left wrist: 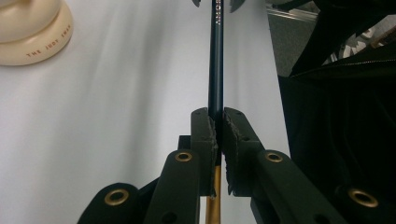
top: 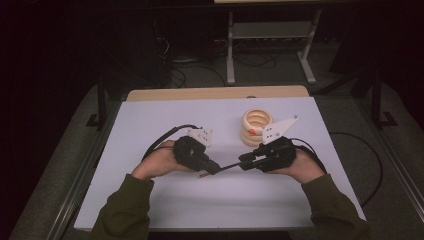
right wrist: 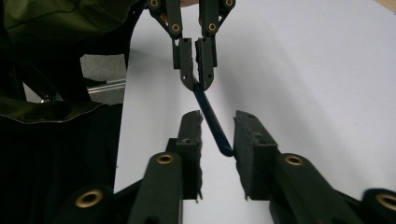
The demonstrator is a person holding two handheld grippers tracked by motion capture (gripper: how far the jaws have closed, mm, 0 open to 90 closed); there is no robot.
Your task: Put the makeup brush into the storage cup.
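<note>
Now pinching the dark blue pen [left wrist: 215,70] with the left gripper [left wrist: 218,116], pressing both fingers [left wrist: 203,133] tight against the barrel from either side. Gripping it close to the gold-coloured end, leaving that end poking out behind the pads toward the hand, and letting the long dark part run straight ahead, out past the fingertips. Holding the pen over the white desk [left wrist: 116,140], in the high view pointing from the left gripper [top: 215,169] across to the right gripper [top: 243,162].

Holding the right gripper [right wrist: 217,121] with its fingers [right wrist: 250,137] spread, standing one on either side of the pen's far tip without clamping it. Showing, in the right gripper view, that tip lying between the two pads, much nearer to the one at the right of that view, just beside it or barely touching; not possible to tell which. Facing the left gripper [right wrist: 197,74] head-on there, fingertips toward fingertips, with the pen [right wrist: 212,123] slanting across the gap between the two.

Leaving a stack of cream rings [top: 257,125] standing on the desk beyond the right gripper's fingers, well apart from the pen. Catching the same stack [left wrist: 32,32] in the left gripper view, ahead of the fingers and off to their left.
</note>
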